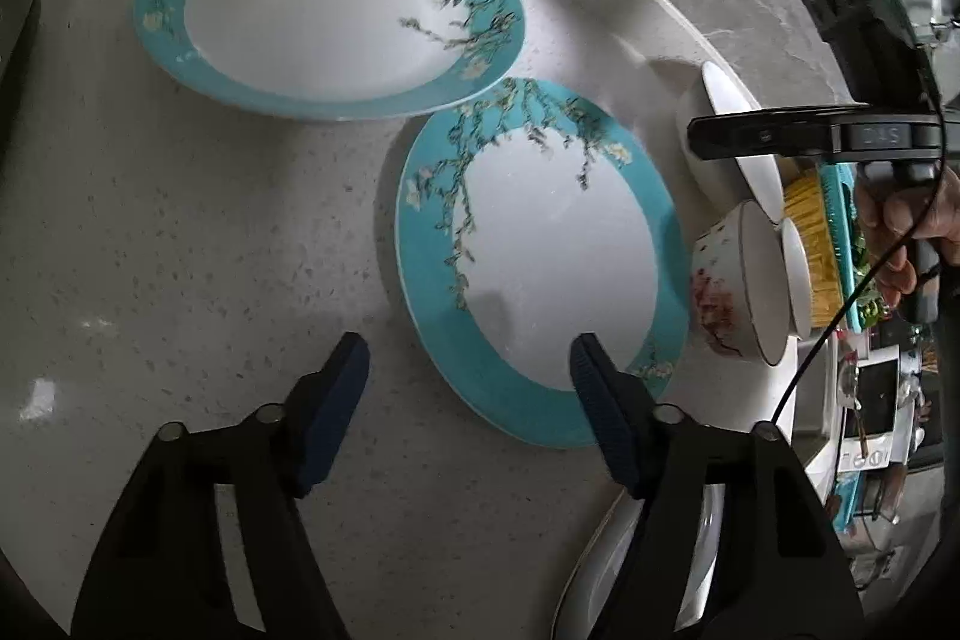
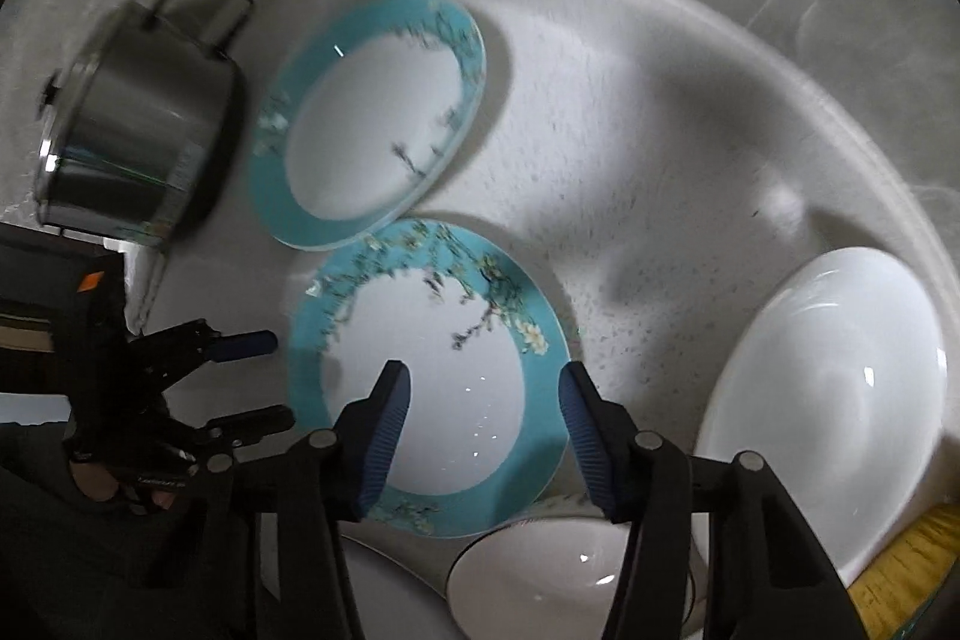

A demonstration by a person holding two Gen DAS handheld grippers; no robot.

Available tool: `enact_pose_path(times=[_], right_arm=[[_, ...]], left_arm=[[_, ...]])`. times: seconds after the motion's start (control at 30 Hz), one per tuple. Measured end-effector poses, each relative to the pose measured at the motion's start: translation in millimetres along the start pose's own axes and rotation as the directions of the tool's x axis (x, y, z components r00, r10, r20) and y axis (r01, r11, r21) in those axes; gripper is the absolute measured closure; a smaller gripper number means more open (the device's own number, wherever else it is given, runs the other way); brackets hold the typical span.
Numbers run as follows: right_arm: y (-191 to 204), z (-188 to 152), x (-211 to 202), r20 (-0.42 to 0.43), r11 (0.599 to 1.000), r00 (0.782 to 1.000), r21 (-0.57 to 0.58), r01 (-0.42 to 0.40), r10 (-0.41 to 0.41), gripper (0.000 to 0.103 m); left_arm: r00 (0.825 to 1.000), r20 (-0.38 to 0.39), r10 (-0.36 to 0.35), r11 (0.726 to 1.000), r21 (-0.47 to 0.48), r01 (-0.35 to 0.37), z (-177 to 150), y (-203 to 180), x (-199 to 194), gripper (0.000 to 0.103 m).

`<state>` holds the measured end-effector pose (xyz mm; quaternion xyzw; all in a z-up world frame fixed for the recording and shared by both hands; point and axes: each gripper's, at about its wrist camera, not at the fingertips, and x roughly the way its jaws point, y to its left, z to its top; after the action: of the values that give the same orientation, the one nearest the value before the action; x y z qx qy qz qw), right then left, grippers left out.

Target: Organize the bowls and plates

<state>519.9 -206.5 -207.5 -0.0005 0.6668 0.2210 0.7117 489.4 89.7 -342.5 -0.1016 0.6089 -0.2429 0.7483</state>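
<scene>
Both grippers half open, holding nothing. My left gripper [image 1: 468,358] hovers by the near teal-rimmed blossom plate [image 1: 558,244]; my right gripper [image 2: 483,388] hangs over it.

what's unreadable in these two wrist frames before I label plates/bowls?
- White dish, left wrist view: hidden behind the left gripper; plate or bowl unclear.
- Floral bowl, left wrist view: seen side-on, inside not visible.
- Items behind the right gripper's body, left wrist view: covered, unidentifiable.
- Far teal plate, right wrist view: motion blur smears pattern.
- Gold-rimmed bowl, right wrist view: cut off by bottom edge.
</scene>
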Motion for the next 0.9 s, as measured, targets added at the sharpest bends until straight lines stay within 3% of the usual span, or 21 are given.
enact_pose_path(times=[0.3, 0.43, 0.67, 0.9], right_arm=[[-17, 14, 24, -0.079, 1.000, 0.997, -0.008, 0.014, -0.015, 0.048], [-19, 14, 24, -0.092, 1.000, 0.996, -0.030, 0.009, -0.012, 0.054], [-9, 17, 33, -0.137, 0.992, 0.986, -0.102, 0.079, -0.093, 0.052], [9, 24, 49, -0.190, 0.969, 0.963, -0.190, 0.156, -0.192, 0.052]], left_arm=[[1.000, -0.003, 0.003, 0.999, -0.044, -0.003, 8, 2, 7, 0.042], [1.000, -0.012, 0.008, 0.998, -0.062, -0.008, 8, 1, 7, 0.042], [1.000, -0.019, 0.013, 0.999, -0.049, -0.014, 6, -4, 10, 0.059], [1.000, -0.027, 0.002, 0.999, -0.049, -0.004, 8, -5, 11, 0.060]])
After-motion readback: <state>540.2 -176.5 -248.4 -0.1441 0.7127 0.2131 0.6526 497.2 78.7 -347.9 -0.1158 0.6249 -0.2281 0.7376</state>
